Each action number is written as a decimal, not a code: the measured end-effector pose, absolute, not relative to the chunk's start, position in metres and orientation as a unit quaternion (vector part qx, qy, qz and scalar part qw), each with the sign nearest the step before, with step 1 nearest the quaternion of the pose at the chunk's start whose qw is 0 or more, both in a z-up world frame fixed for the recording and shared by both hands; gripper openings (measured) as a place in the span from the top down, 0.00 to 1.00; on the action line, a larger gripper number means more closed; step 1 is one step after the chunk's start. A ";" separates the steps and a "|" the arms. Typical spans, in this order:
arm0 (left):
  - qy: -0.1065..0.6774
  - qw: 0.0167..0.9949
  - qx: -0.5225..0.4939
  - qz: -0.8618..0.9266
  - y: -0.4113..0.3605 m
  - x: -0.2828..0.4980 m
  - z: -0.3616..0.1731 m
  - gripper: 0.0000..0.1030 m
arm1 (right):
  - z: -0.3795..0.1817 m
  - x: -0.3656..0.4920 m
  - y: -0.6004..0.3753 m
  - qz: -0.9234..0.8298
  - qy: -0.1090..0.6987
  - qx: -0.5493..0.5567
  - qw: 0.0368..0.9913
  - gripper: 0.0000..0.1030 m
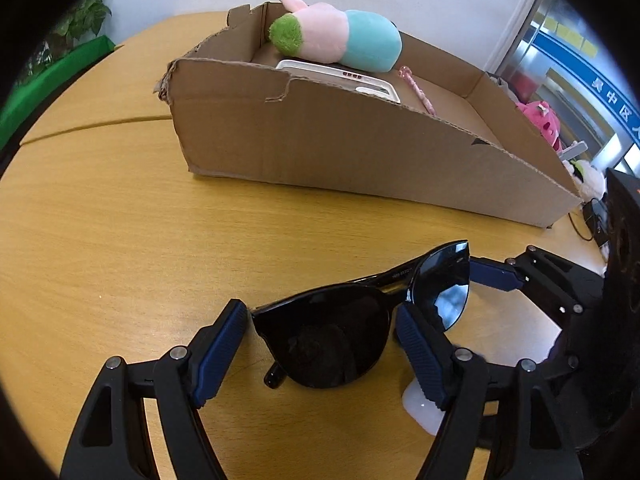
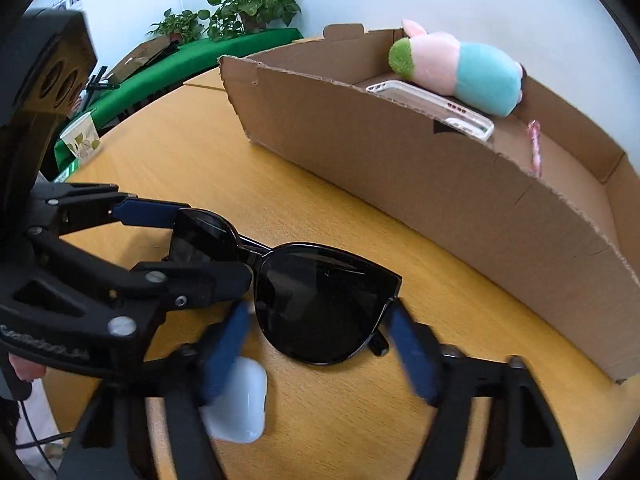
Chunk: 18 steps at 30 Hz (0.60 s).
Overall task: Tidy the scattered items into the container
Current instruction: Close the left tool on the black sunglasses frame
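Observation:
Black sunglasses (image 1: pixel 328 332) lie lenses-up on the wooden table, in front of the cardboard box (image 1: pixel 320 148). My left gripper (image 1: pixel 320 312) straddles one lens, its blue pads hard by the outer corner and the bridge with barely a gap. My right gripper (image 2: pixel 318 316) straddles the other lens of the sunglasses (image 2: pixel 320 300); its fingers are blurred and stand just off the lens edges. In the right wrist view the left gripper (image 2: pixel 212 244) reaches in from the left. The box (image 2: pixel 440 200) holds a plush toy (image 2: pixel 460 68), a white phone case (image 2: pixel 436 108) and a pink pen (image 2: pixel 535 144).
A white earbud case (image 2: pixel 240 400) lies on the table under the right gripper's left finger. A paper cup (image 2: pixel 82 140), potted plants (image 2: pixel 252 4) and a green cloth stand beyond the table's far edge. A pink plush (image 1: pixel 540 120) sits behind the box.

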<state>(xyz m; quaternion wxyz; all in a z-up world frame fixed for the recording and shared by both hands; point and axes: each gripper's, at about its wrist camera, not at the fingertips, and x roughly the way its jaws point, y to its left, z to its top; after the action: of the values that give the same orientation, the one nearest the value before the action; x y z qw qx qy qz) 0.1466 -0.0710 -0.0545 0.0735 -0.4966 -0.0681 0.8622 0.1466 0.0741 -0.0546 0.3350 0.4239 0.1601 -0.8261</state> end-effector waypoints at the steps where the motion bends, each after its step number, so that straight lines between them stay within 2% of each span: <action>1: -0.061 0.071 -0.497 0.863 -0.069 0.146 -0.055 0.31 | -0.054 0.146 0.076 -0.826 0.156 0.425 0.335 0.39; 3: -0.056 0.071 -0.498 0.863 -0.067 0.145 -0.054 0.35 | -0.054 0.145 0.078 -0.828 0.143 0.425 0.335 0.39; 18: -0.062 0.082 -0.483 0.869 -0.063 0.148 -0.039 0.36 | -0.043 0.153 0.085 -0.845 0.127 0.408 0.321 0.40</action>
<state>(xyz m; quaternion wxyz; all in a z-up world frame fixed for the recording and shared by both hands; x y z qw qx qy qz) 0.1484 -0.0631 -0.0390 0.0819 -0.4835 -0.0620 0.8693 0.1525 0.0851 -0.0425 0.3212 0.4080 0.1269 -0.8451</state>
